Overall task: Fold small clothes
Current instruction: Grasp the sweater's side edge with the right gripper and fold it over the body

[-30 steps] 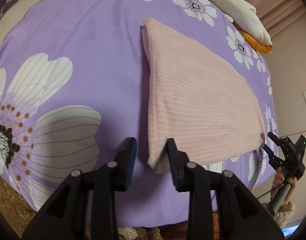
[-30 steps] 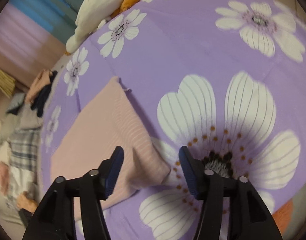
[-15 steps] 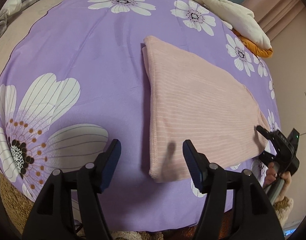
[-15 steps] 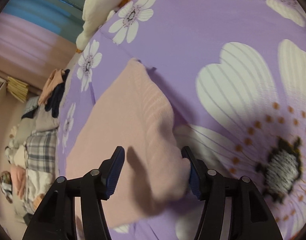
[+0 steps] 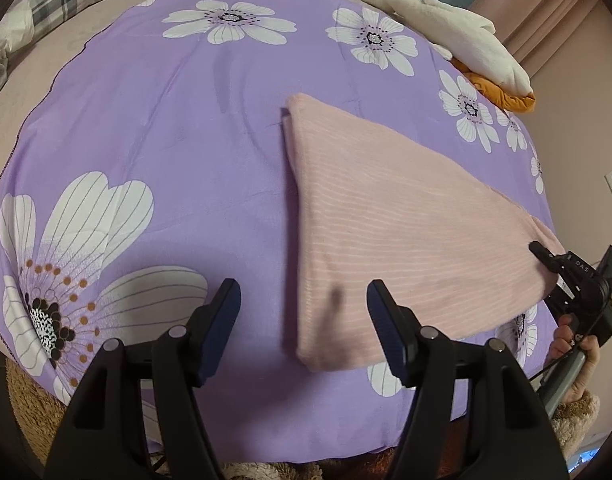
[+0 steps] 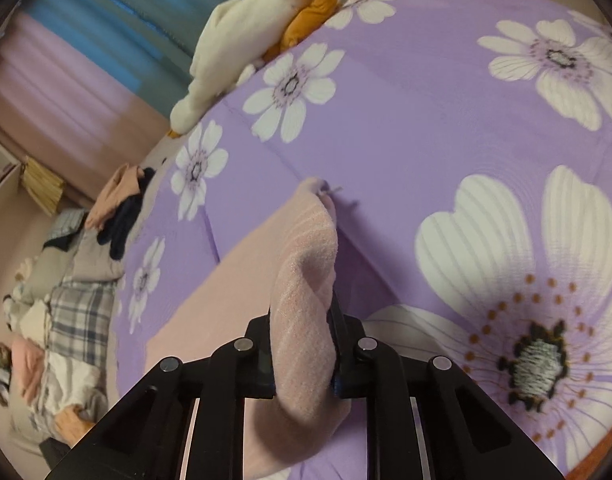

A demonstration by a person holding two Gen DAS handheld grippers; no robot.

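Pink ribbed knit garment, folded into a broad wedge, lies on the purple bedspread printed with white daisies, its narrow corner pointing toward 11 o'clock and its wide end spreading toward 4 o'clock in the left wrist view. The left claw hangs released above the garment's near left corner at 6 o'clock, its jaws spread wide, one over bare bedspread and the other over the pink cloth, touching neither as far as can be seen. The right claw is clenched on the garment's other near corner, a thick fold of pink knit pinched between its jaws and bulging out below them; from the left wrist view the same claw shows at 4 o'clock, nipping the cloth's edge, with the person's hand on its handle. A cream and orange plush toy lies at the bedspread's far edge toward 1 o'clock. A heap of plaid and mixed clothes sits at 9 o'clock in the right wrist view, well apart from the garment.
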